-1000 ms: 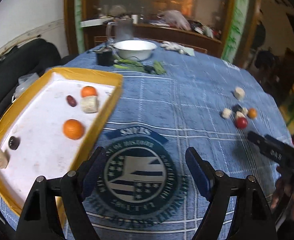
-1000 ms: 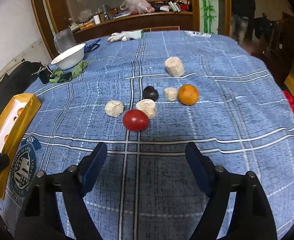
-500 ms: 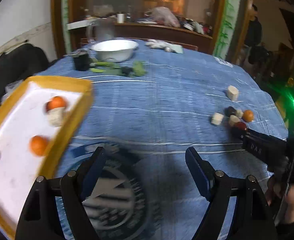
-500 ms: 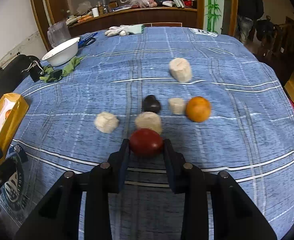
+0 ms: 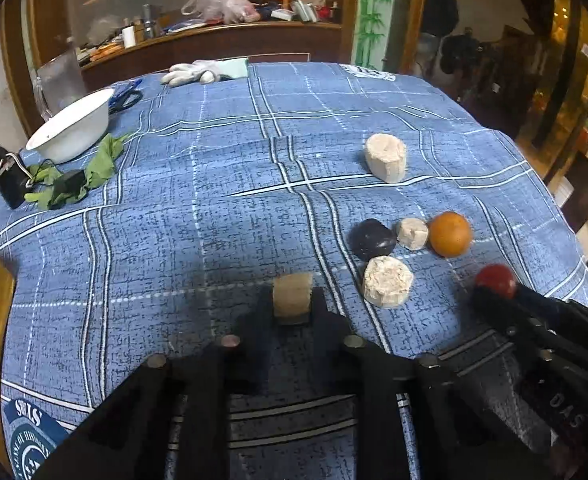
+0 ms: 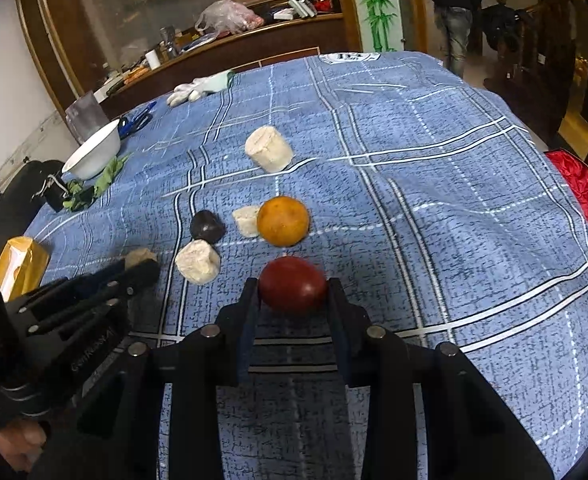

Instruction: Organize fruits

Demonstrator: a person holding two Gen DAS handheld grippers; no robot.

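The left claw [image 5: 293, 300] is clenched on a pale chunk [image 5: 292, 298], pinched between its two fingers just above the blue checked cloth [image 5: 214, 200] that covers the desk. In the right wrist view this claw shows at 9 o'clock, the chunk's tip [image 6: 140, 257] poking out past its black fingers.

The right claw [image 6: 293, 294] grips a dark red fruit [image 6: 293, 290], one finger pressed to each side of it. From the left wrist view the same fruit [image 5: 495, 275] sits at the tip of that claw at 4 o'clock.

Loose fruit lies on the cloth between and beyond the two claws. An orange [image 6: 282, 221] lies at 12 o'clock of the red fruit, near it but apart. A small pale piece [image 6: 246, 220] touches the orange at its 9 o'clock. A dark plum-like fruit [image 6: 207, 226] lies just beside that piece, farther toward 9 o'clock. A round pale chunk [image 6: 197, 261] lies at 6 o'clock of the dark fruit, touching or nearly so. A larger pale cylinder [image 6: 268, 154] lies tilted on its side, well apart at 12 o'clock of the group.

A yellow-rimmed tray [image 6: 20, 266] shows at 9 o'clock, its edge only. A white bowl [image 6: 92, 156] stands at 10 o'clock with green leaves [image 6: 102, 178] just beside it. White gloves [image 6: 200, 86] lie at the far edge of the desk.
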